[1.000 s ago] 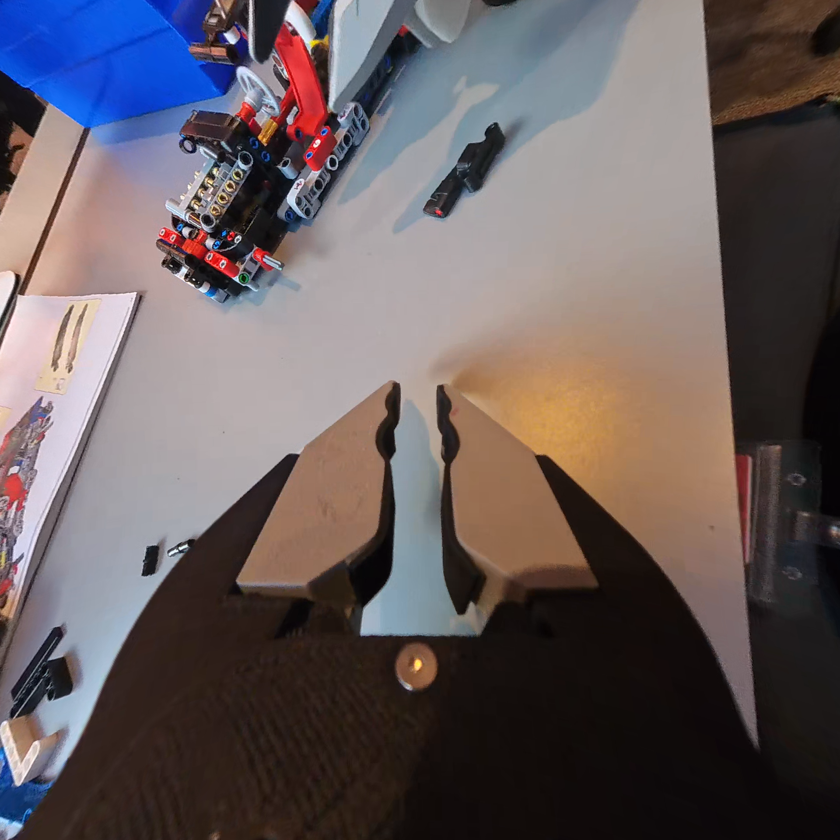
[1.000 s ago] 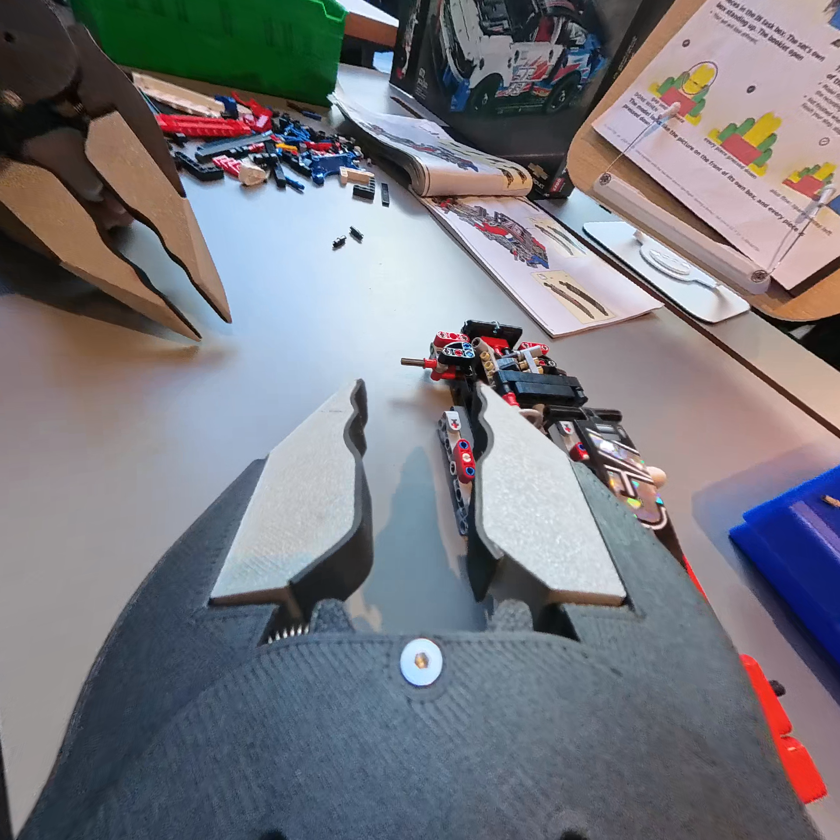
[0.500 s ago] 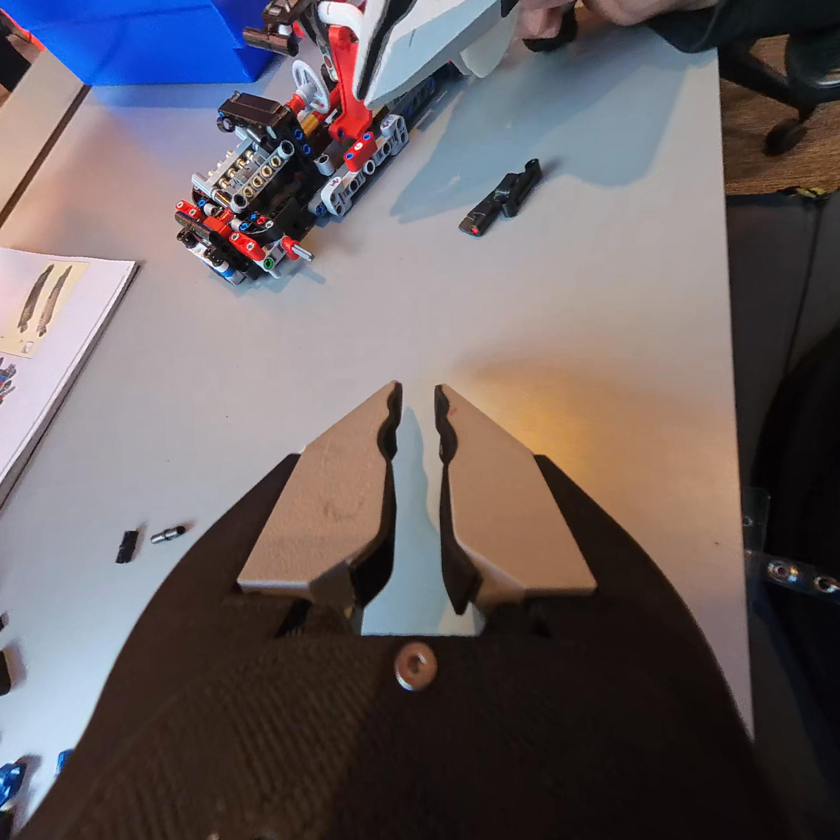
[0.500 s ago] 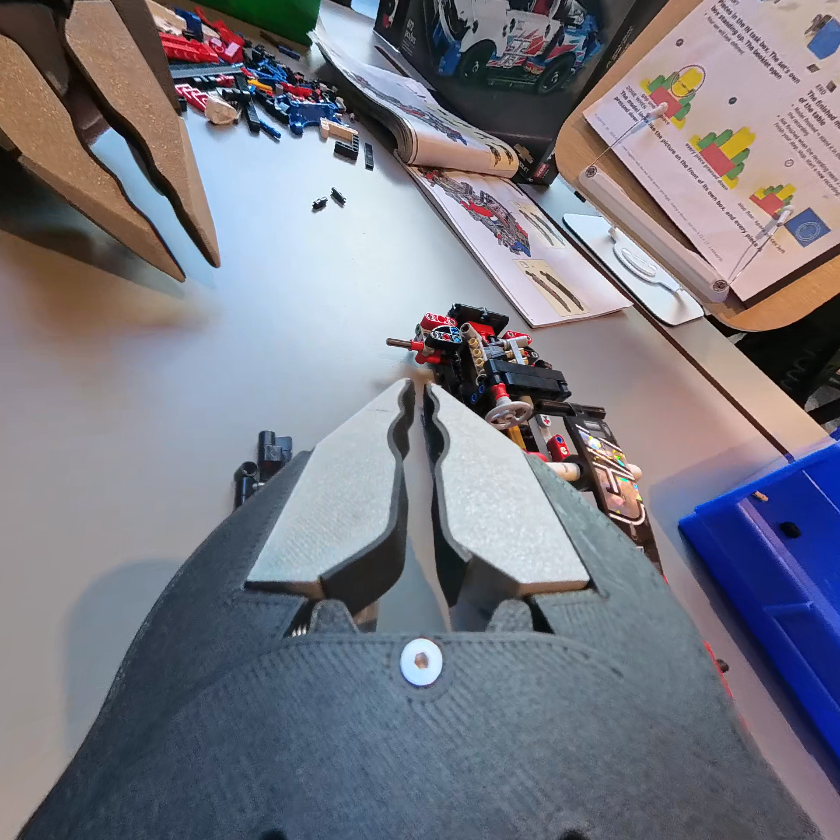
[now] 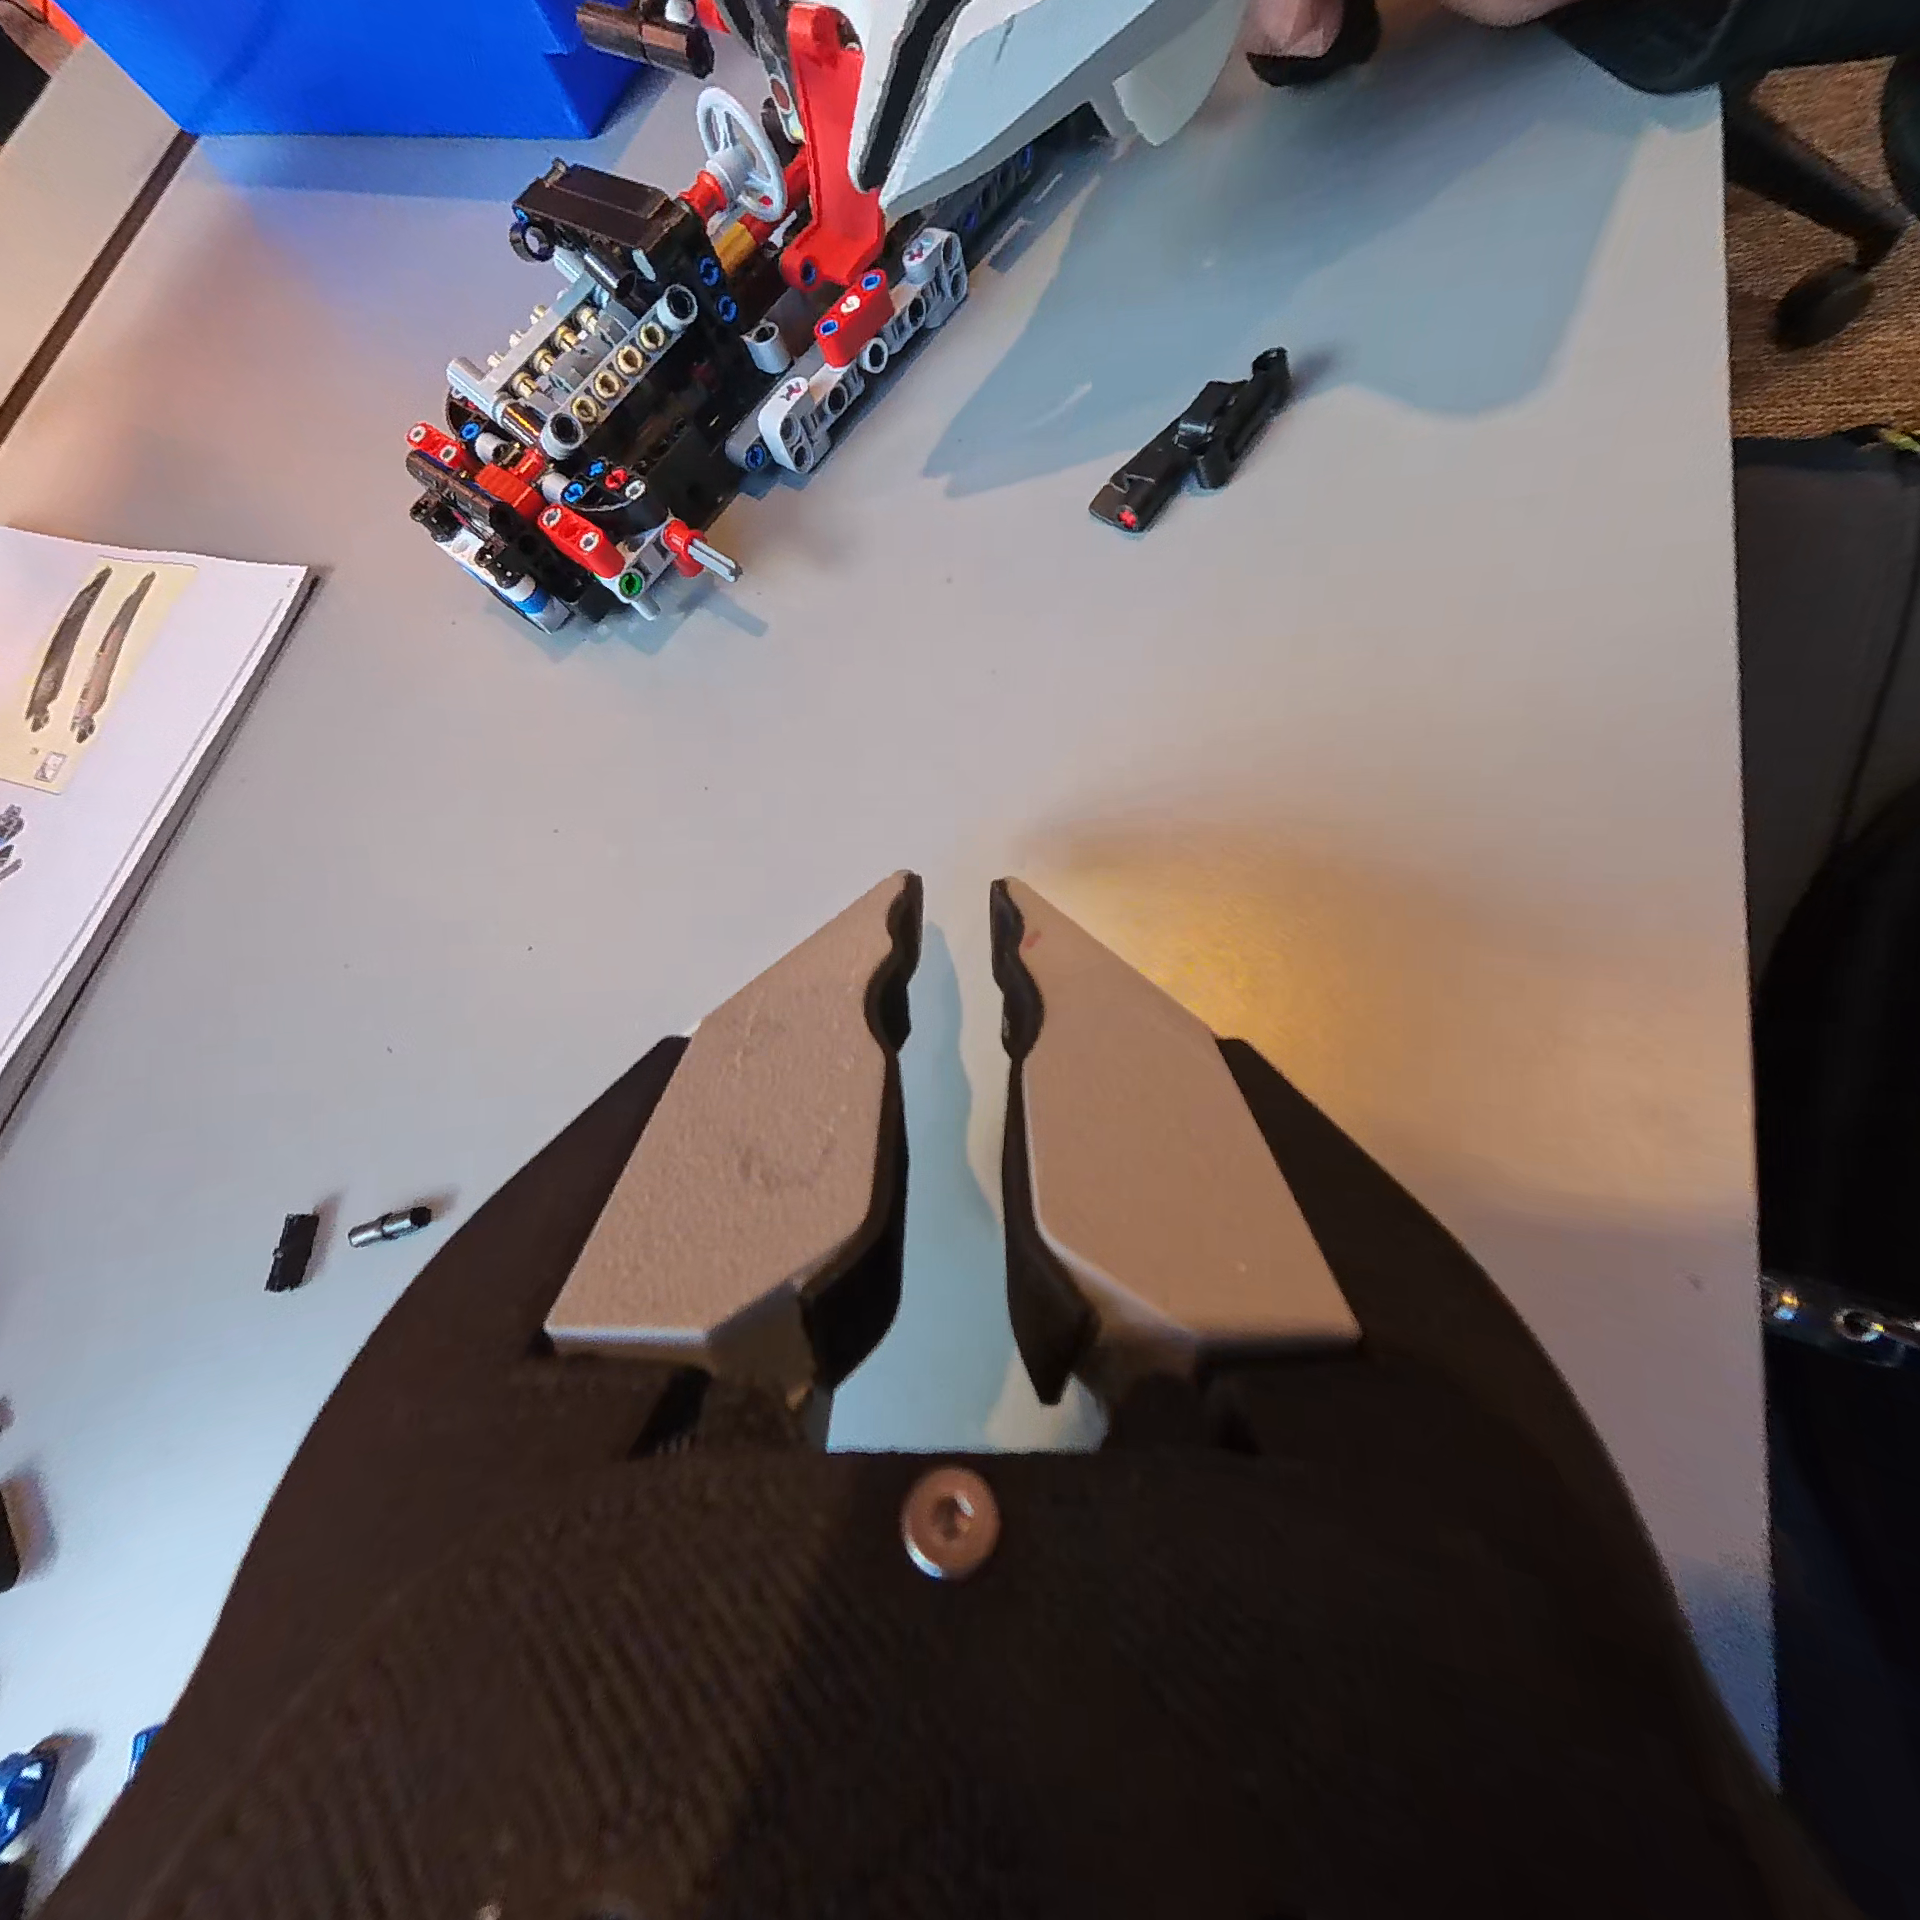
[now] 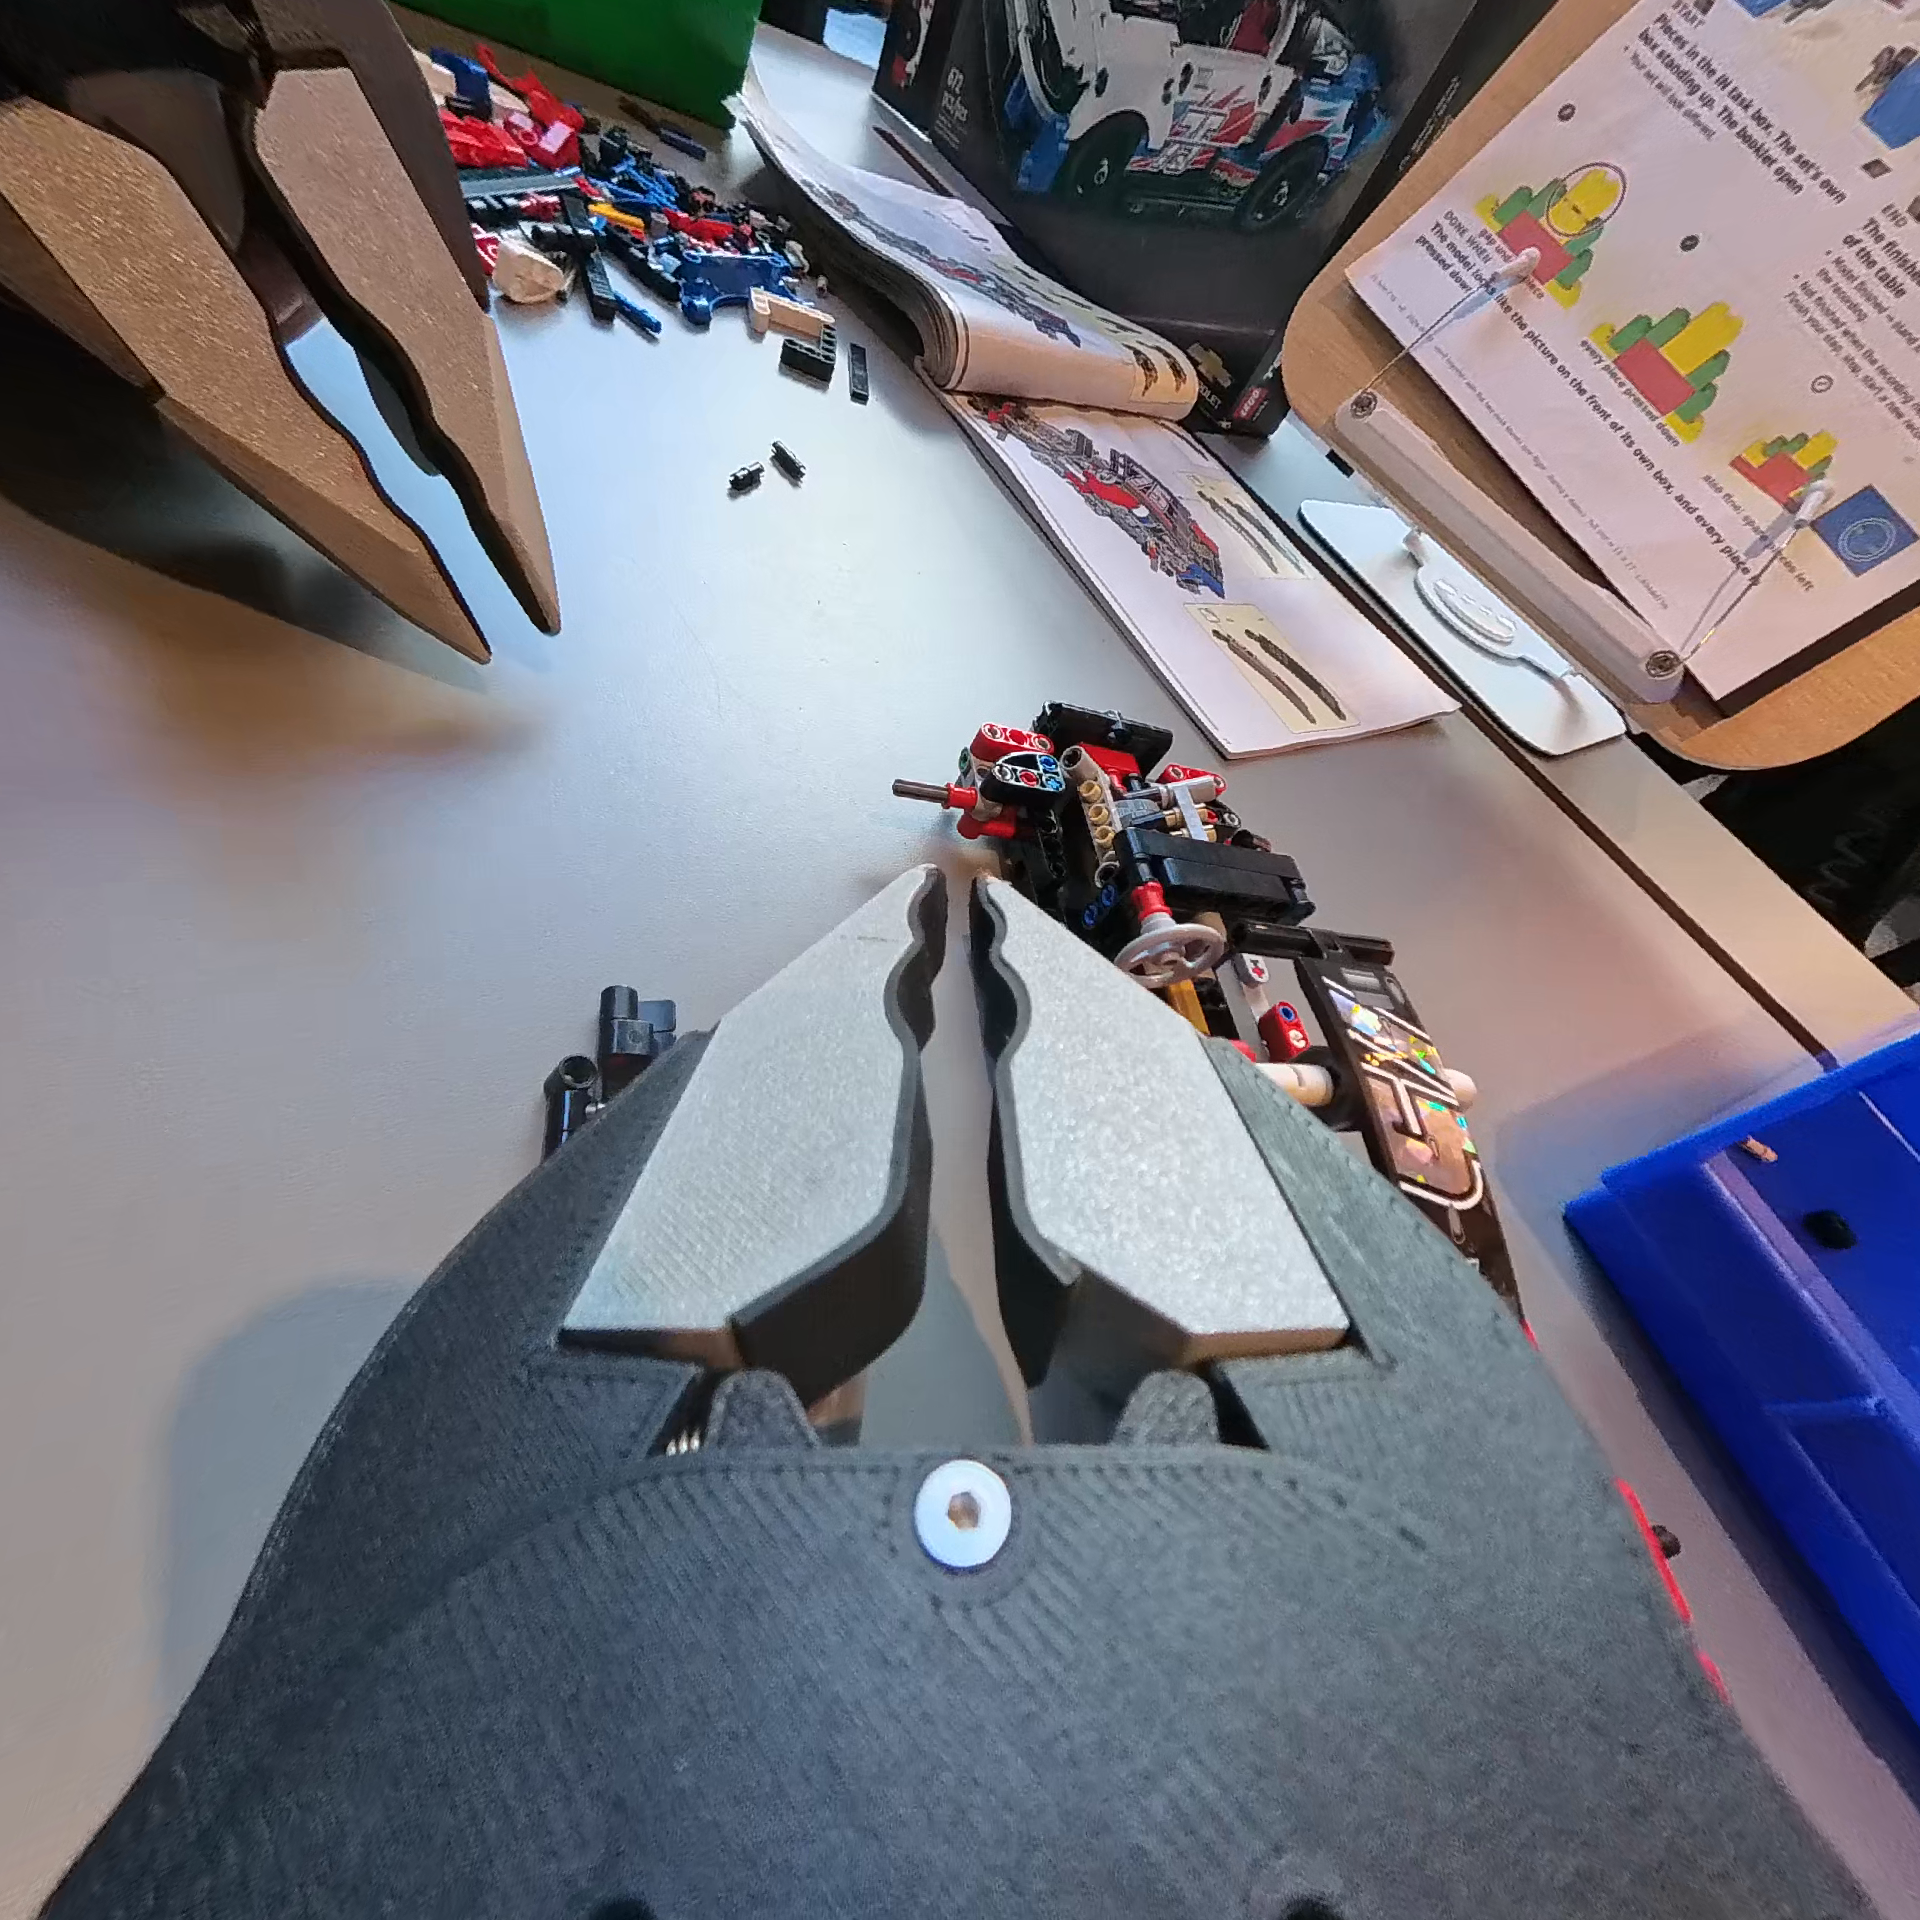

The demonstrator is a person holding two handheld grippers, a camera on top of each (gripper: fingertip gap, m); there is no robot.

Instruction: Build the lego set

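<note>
A: While both grippers sit over the grey tabletop [image 5: 1351, 727], where's the model?
B: The half-built red, black and grey lego car chassis [image 5: 665, 384] stands on the tabletop at the far left in the left wrist view, near a blue plastic bin [image 5: 343, 62]. In the right wrist view it lies just beyond and right of the right gripper [image 6: 958, 883].
A: Right jaws?
B: Nearly together, thin slit at the tips, nothing seen between them. Tips close to the chassis side; contact, cannot tell.
A: Left gripper [image 5: 954, 883]?
B: Jaws a narrow gap apart, empty, over bare tabletop, well apart from the chassis. It also shows at the upper left of the right wrist view, tips pointing down.
A: Loose parts?
B: A small black angled lego piece with a red-marked end [image 5: 1195, 442] lies right of the chassis, partly hidden by the right gripper body in the other view. Two tiny dark pins [image 5: 390, 1226] lie left of the left gripper. A heap of red, blue and black loose bricks [image 6: 644, 229] lies at the far end.
A: Paper?
B: An open instruction booklet [image 6: 1174, 540] lies flat beyond the chassis, near a dark set box with a car picture [image 6: 1122, 135].
</note>
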